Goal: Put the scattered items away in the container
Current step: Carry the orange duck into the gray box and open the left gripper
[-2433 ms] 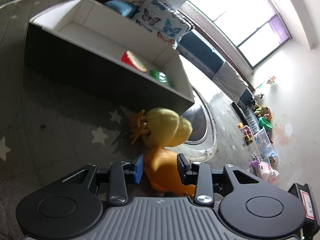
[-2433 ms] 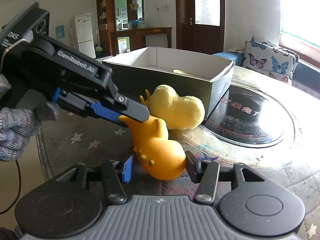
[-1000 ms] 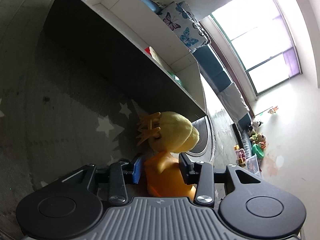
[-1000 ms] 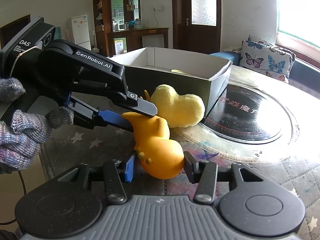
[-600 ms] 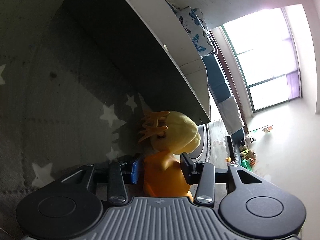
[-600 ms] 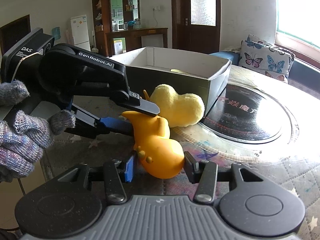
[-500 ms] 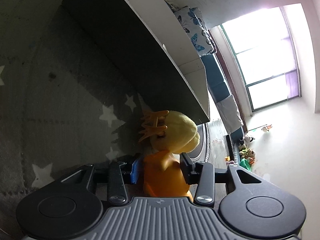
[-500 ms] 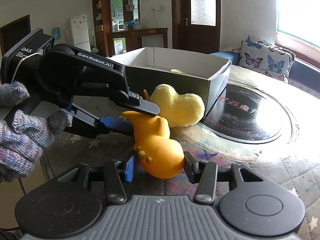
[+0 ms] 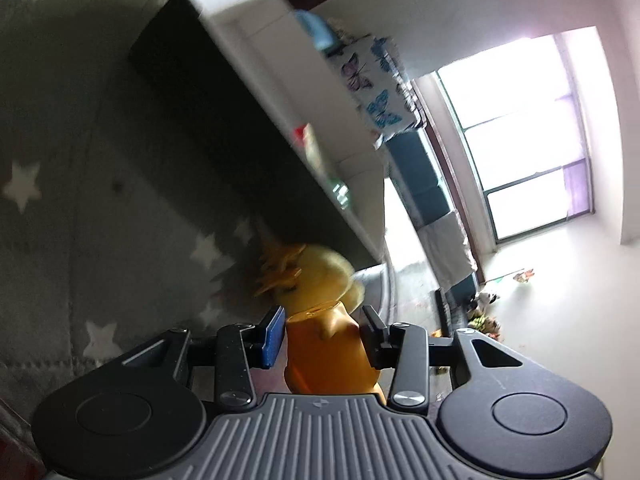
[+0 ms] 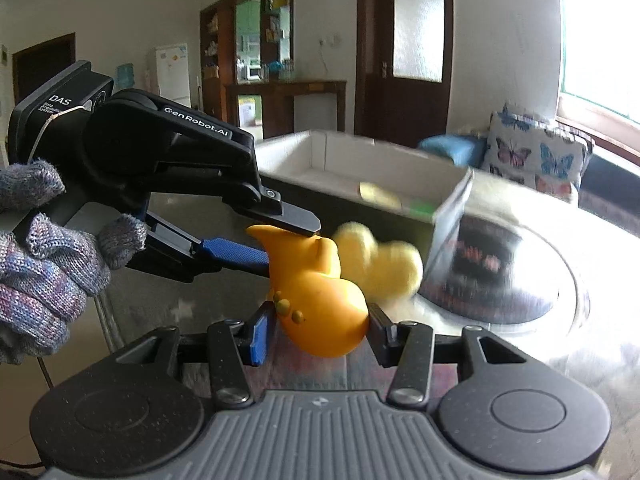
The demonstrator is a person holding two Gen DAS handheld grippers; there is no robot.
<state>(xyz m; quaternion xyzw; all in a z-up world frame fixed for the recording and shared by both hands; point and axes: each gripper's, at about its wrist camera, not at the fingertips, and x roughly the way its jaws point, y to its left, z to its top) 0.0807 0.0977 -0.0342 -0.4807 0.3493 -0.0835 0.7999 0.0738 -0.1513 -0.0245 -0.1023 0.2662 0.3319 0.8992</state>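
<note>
While both tools pinch it, the orange toy (image 10: 316,300) hangs between right tool (image 10: 316,330) and left tool (image 10: 280,240).

Glossy orange duck toy (image 10: 316,300) beside yellow plush (image 10: 380,264), near white-lined box (image 10: 360,176).

Both wrist views close on the orange toy (image 9: 328,352) (image 10: 316,300), aimed at the box (image 9: 240,152) (image 10: 348,176) toward 12 o'clock.

Left gripper (image 10: 280,244): gloved hand (image 10: 44,256) holding it, fingers clamped on orange toy (image 10: 316,300). Right gripper (image 10: 316,328): fingers closed against same toy's body.
</note>
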